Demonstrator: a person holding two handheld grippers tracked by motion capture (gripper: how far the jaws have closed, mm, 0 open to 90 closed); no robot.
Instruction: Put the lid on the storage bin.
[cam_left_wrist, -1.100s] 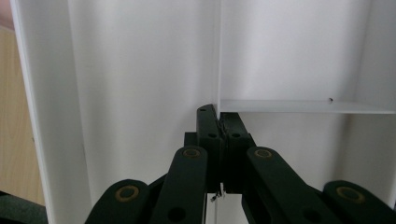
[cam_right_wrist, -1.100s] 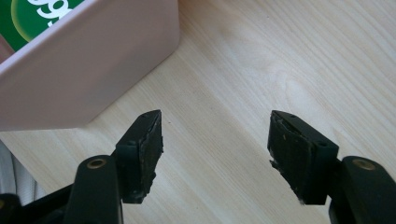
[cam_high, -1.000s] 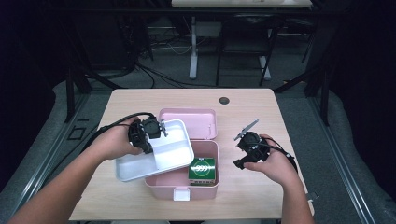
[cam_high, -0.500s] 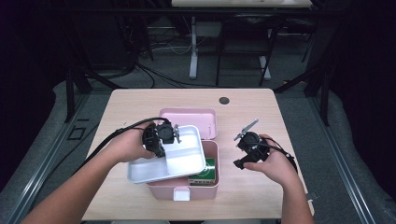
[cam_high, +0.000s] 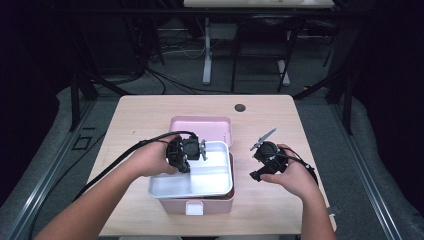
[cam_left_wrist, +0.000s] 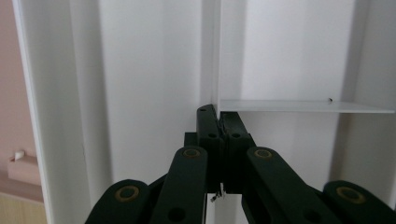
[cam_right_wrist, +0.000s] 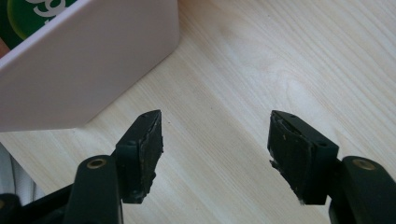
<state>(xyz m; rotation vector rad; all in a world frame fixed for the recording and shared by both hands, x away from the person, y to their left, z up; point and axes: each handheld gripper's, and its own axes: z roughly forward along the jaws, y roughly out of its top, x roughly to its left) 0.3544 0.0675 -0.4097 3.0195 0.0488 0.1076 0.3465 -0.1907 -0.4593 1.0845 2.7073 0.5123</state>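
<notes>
Two grippers: the left gripper, clamped on the white tray's divider, should lower it squarely into the pink box; the right gripper waits wide beside the box.

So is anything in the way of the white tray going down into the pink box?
Nothing visible blocks it. The left gripper is shut on a divider of the white tray, which sits over the pink box. The right gripper stands open, off to the side over the table.
</notes>
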